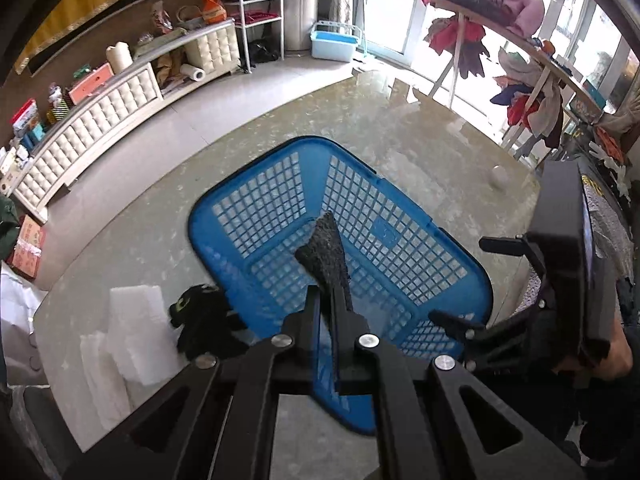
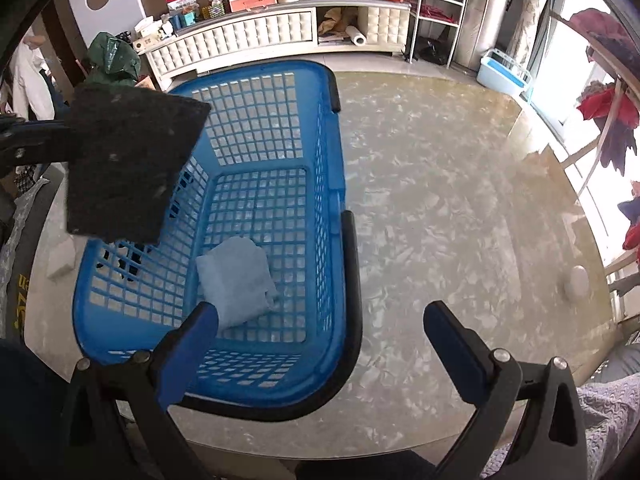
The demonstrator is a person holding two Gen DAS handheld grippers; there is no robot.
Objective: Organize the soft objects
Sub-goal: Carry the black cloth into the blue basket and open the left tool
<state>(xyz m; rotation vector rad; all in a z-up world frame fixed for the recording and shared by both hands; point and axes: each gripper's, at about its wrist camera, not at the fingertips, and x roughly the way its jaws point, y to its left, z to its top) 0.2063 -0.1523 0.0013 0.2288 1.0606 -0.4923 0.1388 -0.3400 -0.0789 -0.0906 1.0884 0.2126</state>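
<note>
Left tool (image 1: 326,300) pinches dark scouring pad (image 1: 323,254) above blue basket (image 1: 448,240).

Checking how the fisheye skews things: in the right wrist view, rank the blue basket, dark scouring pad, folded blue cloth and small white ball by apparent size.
1. blue basket
2. dark scouring pad, though it hangs nearer the camera, so it looks inflated
3. folded blue cloth
4. small white ball

table (image 2: 440,200): glossy marbled | on it: blue basket (image 2: 332,184); white foam blocks (image 1: 132,340); black plush toy (image 1: 204,320); small white object (image 2: 578,282)
</note>
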